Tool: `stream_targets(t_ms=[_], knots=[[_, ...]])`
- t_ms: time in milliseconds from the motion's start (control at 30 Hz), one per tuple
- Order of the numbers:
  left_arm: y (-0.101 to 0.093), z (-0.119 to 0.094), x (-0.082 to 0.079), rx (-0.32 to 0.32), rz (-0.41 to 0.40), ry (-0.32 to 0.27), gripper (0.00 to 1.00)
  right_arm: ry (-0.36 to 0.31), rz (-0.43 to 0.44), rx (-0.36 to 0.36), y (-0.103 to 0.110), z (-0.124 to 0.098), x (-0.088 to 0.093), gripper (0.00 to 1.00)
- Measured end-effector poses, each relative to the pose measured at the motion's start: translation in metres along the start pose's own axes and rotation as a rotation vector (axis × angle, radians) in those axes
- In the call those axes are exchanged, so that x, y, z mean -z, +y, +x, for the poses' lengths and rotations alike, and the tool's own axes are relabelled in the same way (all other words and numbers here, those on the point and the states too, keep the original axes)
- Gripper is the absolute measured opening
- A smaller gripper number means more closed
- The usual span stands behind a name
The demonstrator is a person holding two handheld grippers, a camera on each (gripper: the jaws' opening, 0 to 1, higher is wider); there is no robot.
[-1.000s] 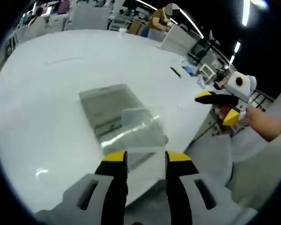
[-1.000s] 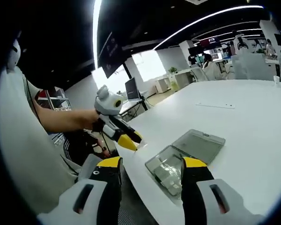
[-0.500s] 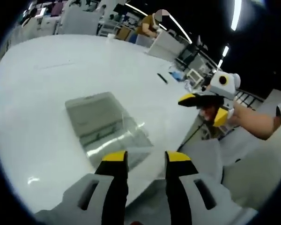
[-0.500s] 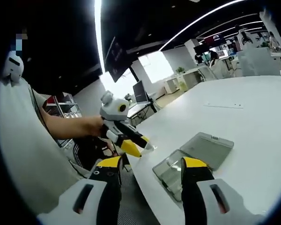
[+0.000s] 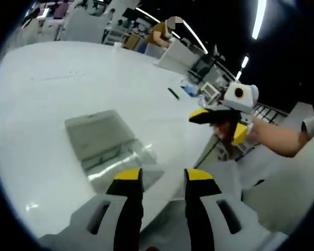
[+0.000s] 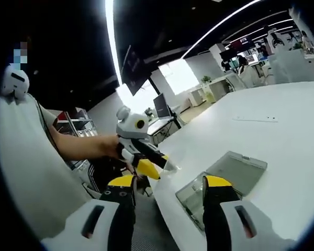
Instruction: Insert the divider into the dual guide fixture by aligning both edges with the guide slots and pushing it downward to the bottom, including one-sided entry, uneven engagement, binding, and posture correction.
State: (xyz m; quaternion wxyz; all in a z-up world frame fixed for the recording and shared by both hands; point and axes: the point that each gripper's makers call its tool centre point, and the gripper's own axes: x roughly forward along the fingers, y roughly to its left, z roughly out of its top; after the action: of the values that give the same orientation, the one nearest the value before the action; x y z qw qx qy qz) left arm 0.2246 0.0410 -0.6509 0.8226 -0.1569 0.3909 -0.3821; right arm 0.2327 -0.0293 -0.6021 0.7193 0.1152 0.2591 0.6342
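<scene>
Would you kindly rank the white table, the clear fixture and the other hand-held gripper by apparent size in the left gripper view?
1. White table.
2. Clear fixture.
3. Right hand-held gripper, though nearness makes this pair unsure.

table (image 5: 52,68): white, smooth, faintly glossy
fixture (image 5: 102,144): clear grey plastic, shiny
divider (image 5: 138,157): transparent plastic sheet, glossy
gripper (image 5: 161,180) jaws: matt black plastic, yellow tips

Clear fixture (image 5: 107,146) (maybe open) flat
</scene>
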Motion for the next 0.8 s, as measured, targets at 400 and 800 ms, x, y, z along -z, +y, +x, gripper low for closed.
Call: stream_targets(t_ms=[400, 800], knots=[[-0.022, 0.005, -0.004, 0.08, 0.051, -0.002, 0.27, 0.016, -0.002, -0.089, 0.009, 0.016, -0.01, 0.51], [-0.043, 0.006, -0.01, 0.176, 0.113, -0.015, 0.27, 0.024, 0.015, -0.15, 0.015, 0.023, -0.011, 0.51]])
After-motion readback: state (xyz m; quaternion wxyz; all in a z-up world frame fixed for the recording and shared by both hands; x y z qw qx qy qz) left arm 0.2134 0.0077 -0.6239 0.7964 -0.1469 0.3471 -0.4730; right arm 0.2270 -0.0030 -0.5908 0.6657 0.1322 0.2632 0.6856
